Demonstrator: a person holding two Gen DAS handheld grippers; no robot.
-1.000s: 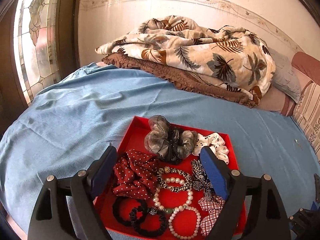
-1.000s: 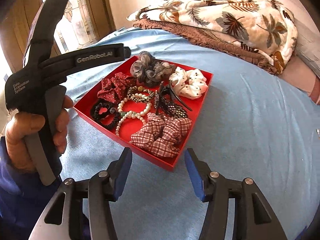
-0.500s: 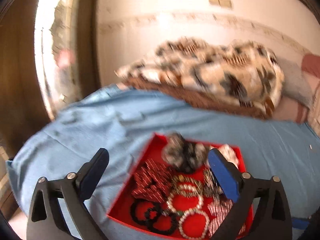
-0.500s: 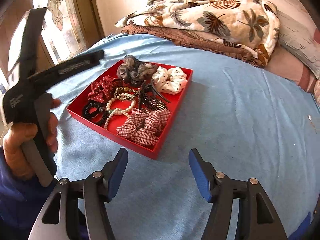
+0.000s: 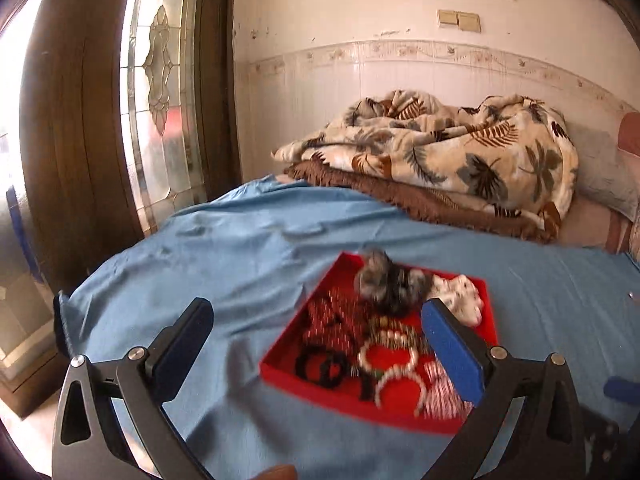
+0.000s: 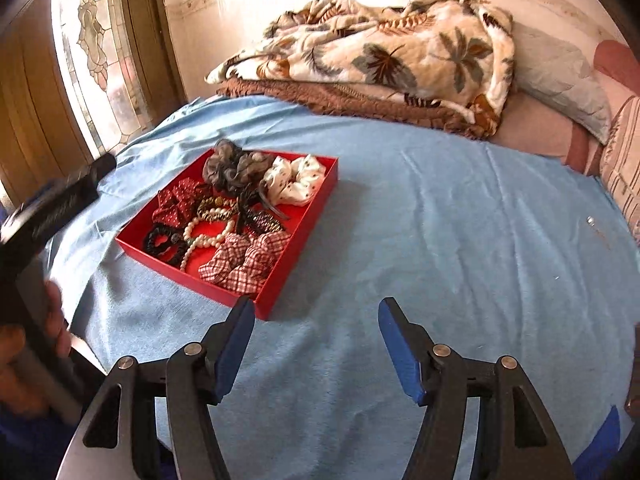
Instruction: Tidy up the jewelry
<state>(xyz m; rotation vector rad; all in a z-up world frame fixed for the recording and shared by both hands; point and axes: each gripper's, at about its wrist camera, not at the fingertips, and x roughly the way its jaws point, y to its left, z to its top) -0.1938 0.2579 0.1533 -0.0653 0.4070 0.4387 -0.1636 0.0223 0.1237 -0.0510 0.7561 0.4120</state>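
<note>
Left wrist view: left gripper (image 5: 316, 336), black frame with blue pads, jaws spread wide and grasping nothing, above a light blue bedsheet (image 5: 240, 248); shallow square red cardboard tray (image 5: 296, 376) on the sheet, lower right, its contents blurred: grey gauze scrunchie (image 5: 384, 280), white dotted scrunchie (image 5: 460, 292), dark red dotted scrunchie (image 5: 336, 320), black scrunchie (image 5: 320, 364), white pearl bead bracelets (image 5: 396, 372); leaf-print cream blanket (image 5: 440, 148) heaped over a brown fringed throw (image 5: 400, 196) at the far edge; stained-glass window panel (image 5: 160, 80) at left. Right wrist view: right gripper (image 6: 316, 344), jaws parted and empty, above bare sheet just beside the tray's near corner; red-and-white checked scrunchie (image 6: 244, 260) nearest that corner; a hand (image 6: 24, 344), lower left, gripping the left gripper's black handle.
</note>
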